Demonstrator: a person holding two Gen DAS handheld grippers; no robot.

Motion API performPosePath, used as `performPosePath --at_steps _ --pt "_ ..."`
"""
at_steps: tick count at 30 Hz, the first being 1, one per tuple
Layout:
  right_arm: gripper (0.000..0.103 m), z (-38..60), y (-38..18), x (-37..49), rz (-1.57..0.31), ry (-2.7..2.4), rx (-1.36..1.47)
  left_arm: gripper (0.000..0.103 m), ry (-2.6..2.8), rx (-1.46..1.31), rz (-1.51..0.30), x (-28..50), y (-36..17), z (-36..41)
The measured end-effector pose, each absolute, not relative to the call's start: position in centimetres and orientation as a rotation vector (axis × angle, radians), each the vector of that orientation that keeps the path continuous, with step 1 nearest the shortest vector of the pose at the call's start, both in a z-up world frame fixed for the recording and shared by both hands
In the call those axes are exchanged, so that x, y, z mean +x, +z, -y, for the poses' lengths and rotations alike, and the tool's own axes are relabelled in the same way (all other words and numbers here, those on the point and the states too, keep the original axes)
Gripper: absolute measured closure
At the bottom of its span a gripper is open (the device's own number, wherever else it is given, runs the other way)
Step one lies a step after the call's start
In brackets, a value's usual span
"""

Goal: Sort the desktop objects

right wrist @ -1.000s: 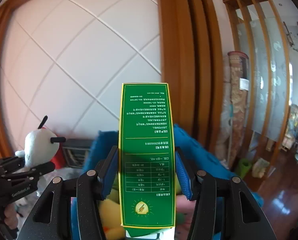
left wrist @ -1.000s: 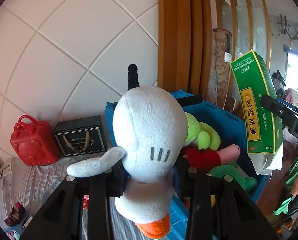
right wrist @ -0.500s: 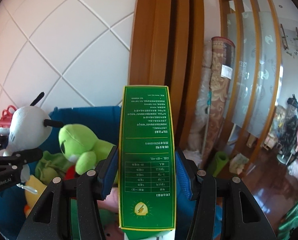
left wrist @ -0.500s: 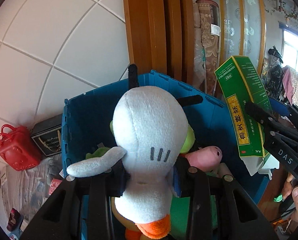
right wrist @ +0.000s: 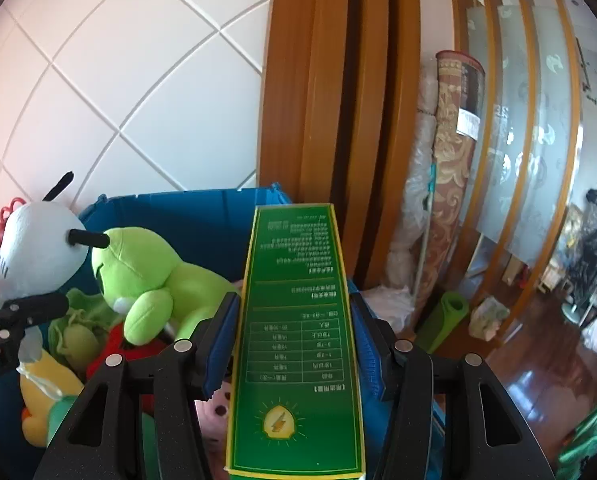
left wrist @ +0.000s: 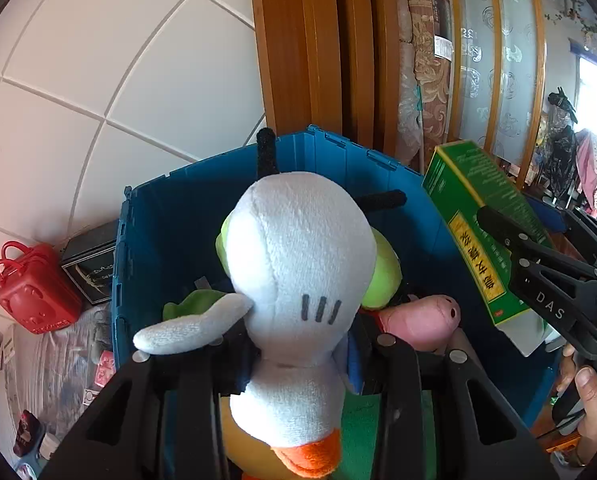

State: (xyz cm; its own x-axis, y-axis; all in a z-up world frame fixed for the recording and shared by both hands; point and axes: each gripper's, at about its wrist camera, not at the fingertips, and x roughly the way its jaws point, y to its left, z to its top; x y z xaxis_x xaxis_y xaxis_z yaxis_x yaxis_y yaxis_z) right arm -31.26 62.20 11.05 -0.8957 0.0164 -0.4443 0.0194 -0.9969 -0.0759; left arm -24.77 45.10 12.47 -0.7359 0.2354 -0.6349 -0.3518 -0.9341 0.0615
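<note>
Overhead, left gripper (left wrist: 298,360) jaws pinch a white plush duck (left wrist: 298,264); right gripper (right wrist: 294,344) jaws, opening, flank a green box (right wrist: 298,344); below, a blue bin (left wrist: 166,216) holds plush toys (right wrist: 146,280).

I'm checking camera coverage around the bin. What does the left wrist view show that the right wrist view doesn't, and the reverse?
Only the left wrist view shows the black gift box and a person's fingers.

Only the right wrist view shows the green roll on the wooden floor.

Both show the blue bin, the white plush duck in the left gripper, and the green carton between the right gripper's opening jaws.
</note>
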Motion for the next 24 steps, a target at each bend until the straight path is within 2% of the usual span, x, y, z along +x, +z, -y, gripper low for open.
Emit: performPosePath --at_steps 3,6,7,8,16,24 --pt "0.011 -62.3 11.4 -30.9 -0.103 -3.050 0.704 0.061 2.670 -0.943 -0.255 -25.0 12.4 -45.2" --pt "0.009 -62.2 11.6 -30.0 -0.129 -3.053 0.697 0.040 2.686 -0.923 -0.266 -24.8 12.4 -45.1" --pt "0.003 -62.1 11.7 -29.7 -0.139 -3.056 0.696 0.030 2.694 -0.909 -0.262 -24.7 12.5 -45.1" --pt "0.000 -62.1 11.8 -29.5 -0.143 -3.059 0.693 0.027 2.705 -0.892 -0.260 -24.5 12.6 -45.0" --pt "0.000 -61.2 13.2 -25.7 -0.124 -3.073 0.624 0.025 2.712 -0.804 -0.208 -22.4 14.3 -43.0" --pt "0.000 -56.6 15.3 -20.3 -0.087 -2.985 0.460 0.025 2.735 -0.697 -0.094 -17.8 15.7 -37.4"
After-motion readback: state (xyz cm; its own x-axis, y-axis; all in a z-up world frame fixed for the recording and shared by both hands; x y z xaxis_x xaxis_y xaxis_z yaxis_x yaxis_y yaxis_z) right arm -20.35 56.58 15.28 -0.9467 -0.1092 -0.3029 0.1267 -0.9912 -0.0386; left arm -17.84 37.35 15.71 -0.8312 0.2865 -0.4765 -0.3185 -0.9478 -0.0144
